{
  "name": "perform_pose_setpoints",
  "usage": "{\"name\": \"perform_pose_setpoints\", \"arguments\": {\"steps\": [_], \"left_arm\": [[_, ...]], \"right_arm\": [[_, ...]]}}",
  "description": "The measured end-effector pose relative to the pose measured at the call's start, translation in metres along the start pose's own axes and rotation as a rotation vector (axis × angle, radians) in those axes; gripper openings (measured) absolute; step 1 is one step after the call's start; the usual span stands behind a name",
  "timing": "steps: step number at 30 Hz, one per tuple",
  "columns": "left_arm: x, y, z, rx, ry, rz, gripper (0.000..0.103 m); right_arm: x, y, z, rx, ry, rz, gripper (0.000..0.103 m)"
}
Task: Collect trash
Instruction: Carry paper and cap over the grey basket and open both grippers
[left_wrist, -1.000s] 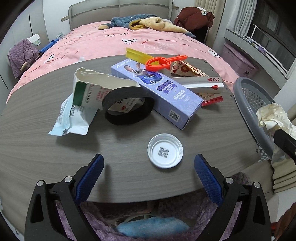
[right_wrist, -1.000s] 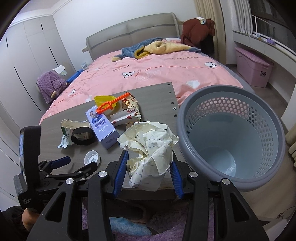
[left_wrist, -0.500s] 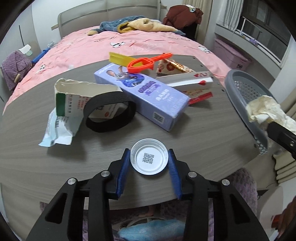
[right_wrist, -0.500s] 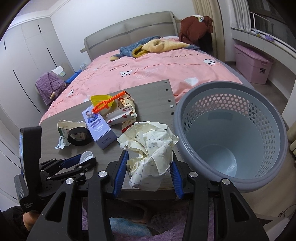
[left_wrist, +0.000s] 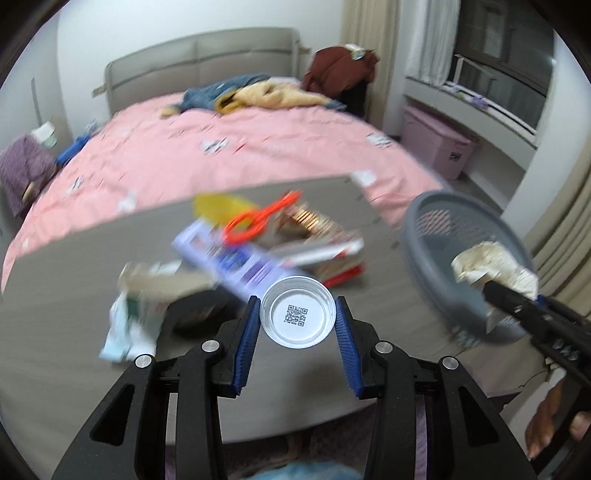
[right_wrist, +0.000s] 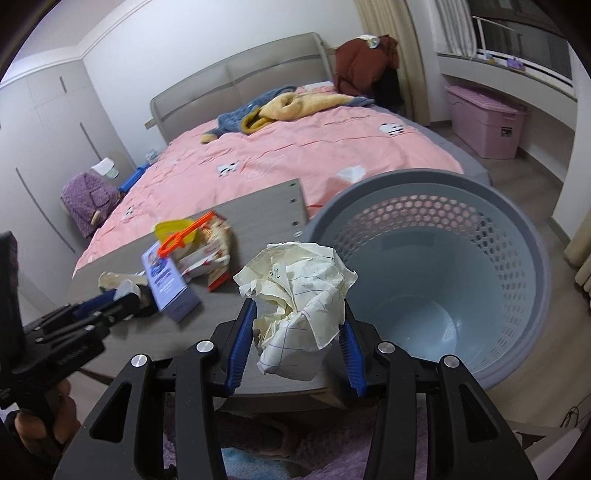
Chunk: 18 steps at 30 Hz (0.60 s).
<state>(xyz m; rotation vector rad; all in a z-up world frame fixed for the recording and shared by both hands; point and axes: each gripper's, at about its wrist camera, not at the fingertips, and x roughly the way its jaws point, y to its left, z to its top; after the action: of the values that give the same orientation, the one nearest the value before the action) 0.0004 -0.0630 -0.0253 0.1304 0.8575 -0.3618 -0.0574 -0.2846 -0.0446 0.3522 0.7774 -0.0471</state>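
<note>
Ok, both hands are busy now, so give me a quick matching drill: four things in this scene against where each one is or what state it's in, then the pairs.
Things:
1. white lid
2. crumpled paper
3. grey basket
4. orange scoop

Places or states:
A. lying on the pile of boxes on the table
B. clamped in the right gripper
C. empty, standing by the table's end
D. clamped in the left gripper, clear of the tabletop

Pairs: 1-D, 2-B, 3-C, 4-A
</note>
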Motion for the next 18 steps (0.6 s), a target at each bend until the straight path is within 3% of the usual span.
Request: {"name": "perform_pose_setpoints", "arguments": {"steps": [7, 18], "left_arm": [[0.020, -0.070, 0.043, 0.127, -0.034, -0.108, 0.039], [0.074, -0.156, 0.059, 0.258, 0.060, -0.212, 0.039]], "right_arm": [[-0.012, -0.060, 0.020, 0.066, -0.041, -0.130, 0.043], [-0.002, -0.111, 0.024, 0.133, -0.004, -0.194, 0.045]]}}
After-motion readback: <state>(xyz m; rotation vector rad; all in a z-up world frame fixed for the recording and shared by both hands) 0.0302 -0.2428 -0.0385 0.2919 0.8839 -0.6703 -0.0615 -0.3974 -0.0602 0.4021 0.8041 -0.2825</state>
